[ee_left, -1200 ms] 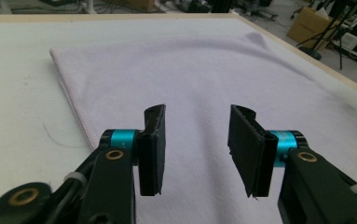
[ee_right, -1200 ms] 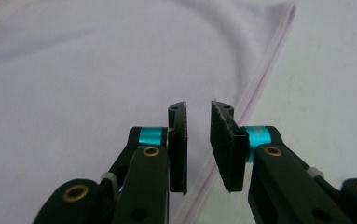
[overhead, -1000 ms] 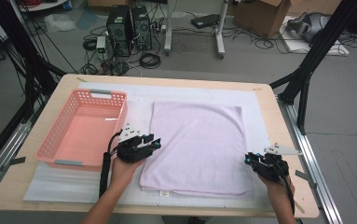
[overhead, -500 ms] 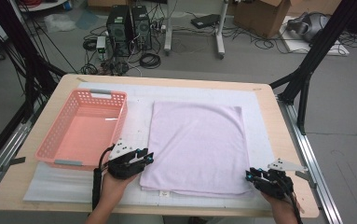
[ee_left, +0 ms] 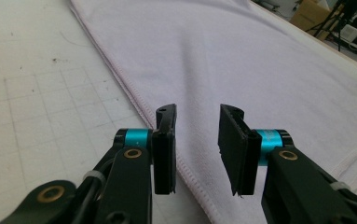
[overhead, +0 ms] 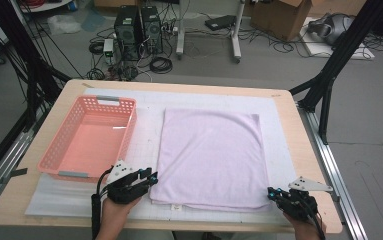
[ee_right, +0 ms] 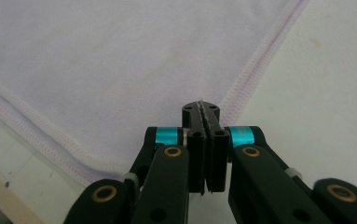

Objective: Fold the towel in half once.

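The lilac towel [overhead: 210,160] is lying flat on the white mat [overhead: 144,107], just right of the pink basket [overhead: 90,140]. The left gripper [overhead: 149,177] is sitting at the towel's near left corner, its jaws standing apart over the hemmed edge [ee_left: 167,119], nothing pinched between the pads. Over at the near right corner, the right gripper [overhead: 274,192] is hanging low above the cloth, and its jaws have just been closing: they are now pressed together, pad against pad, with no fabric caught between them [ee_right: 203,109].
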`<action>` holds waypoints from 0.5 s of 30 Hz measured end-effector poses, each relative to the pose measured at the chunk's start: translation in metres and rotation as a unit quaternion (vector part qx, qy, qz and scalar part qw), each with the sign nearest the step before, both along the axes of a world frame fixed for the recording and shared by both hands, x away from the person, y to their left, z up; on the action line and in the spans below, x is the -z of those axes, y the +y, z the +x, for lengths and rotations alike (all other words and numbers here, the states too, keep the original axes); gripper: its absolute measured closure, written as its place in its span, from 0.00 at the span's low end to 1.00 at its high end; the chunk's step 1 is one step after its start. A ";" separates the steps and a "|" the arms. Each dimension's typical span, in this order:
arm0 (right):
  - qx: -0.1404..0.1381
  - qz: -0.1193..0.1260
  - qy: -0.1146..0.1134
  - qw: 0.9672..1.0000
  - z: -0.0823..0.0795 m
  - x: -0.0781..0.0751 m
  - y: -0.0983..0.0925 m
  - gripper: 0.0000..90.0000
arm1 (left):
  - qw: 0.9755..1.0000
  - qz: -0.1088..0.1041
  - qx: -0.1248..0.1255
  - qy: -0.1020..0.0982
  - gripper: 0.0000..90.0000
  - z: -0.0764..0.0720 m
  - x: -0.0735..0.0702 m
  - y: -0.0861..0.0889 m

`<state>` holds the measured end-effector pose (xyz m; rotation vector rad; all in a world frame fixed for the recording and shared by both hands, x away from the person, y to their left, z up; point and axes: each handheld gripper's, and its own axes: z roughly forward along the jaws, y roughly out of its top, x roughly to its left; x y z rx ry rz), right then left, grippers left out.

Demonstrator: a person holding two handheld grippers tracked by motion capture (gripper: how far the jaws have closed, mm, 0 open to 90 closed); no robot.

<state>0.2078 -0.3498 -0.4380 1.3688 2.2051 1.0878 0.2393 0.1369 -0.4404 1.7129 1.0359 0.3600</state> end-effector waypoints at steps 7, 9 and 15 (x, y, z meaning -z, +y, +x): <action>-0.011 -0.028 0.003 1.000 0.004 0.006 0.009 0.89 | 1.000 -0.001 -0.001 0.001 0.73 0.000 0.001 -0.001; -0.017 -0.029 0.004 0.999 0.004 0.006 0.011 0.95 | 1.000 0.000 0.000 0.002 0.73 0.000 0.001 -0.001; -0.013 -0.020 -0.003 1.000 -0.005 -0.003 0.006 0.97 | 1.000 0.000 0.002 0.003 0.73 -0.001 0.001 0.001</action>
